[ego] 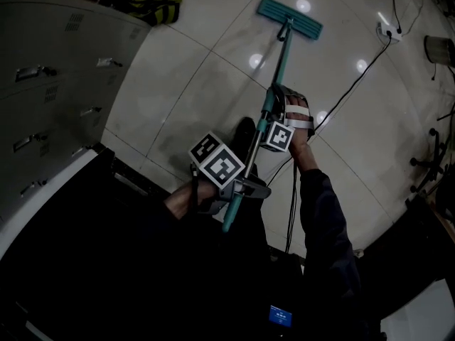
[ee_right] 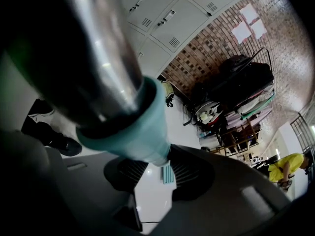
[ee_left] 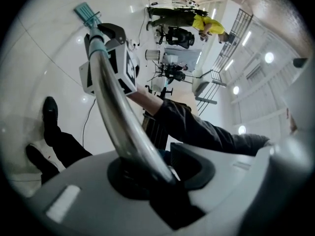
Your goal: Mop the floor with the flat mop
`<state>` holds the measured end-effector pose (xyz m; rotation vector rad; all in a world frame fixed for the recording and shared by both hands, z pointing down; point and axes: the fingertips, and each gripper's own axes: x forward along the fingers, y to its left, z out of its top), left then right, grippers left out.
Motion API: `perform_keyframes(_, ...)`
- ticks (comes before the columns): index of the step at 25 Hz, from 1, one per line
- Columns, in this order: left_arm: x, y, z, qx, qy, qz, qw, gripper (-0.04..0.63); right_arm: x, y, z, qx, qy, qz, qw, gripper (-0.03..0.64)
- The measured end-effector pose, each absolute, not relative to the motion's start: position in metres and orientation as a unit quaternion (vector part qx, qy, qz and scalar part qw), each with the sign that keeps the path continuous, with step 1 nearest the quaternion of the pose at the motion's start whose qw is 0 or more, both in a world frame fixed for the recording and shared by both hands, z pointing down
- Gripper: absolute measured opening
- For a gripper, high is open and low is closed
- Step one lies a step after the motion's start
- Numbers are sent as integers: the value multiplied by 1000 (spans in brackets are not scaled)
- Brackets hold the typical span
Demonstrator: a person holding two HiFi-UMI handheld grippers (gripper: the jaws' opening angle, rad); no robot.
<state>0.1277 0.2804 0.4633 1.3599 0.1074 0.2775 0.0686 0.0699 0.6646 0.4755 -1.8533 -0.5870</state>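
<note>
The flat mop (ego: 289, 18) lies with its teal head on the tiled floor (ego: 206, 77), well ahead of the person's shoe (ego: 244, 132). The left gripper (ego: 238, 188) is clamped on the metal handle (ego: 282, 59) near its upper end. The right gripper (ego: 272, 107) is closed round the handle's teal collar, further down.

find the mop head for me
In the head view the mop head lies on the tiled floor at top centre, left of the power strip.

One flat mop (ego: 289, 18), two grippers (ego: 238, 187) (ego: 273, 109)
</note>
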Motion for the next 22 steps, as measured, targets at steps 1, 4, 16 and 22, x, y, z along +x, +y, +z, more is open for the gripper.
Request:
perform_keyframes(1,124,294,462,627,49,129,766,137,65,83,663,201,-779,-247,540,143)
perform_keyframes(4,111,338,458,628,53,133,765,137,53,125,658,206,-778,-248,540,143)
perform_keyframes(16,63,467,457,607,54,120,784,143,2,271,673,189,-789,-219,542,143)
perform_keyframes(22,55,452,464,614,56,116,779,144,-1,254,678,194,-784,-221,547,143)
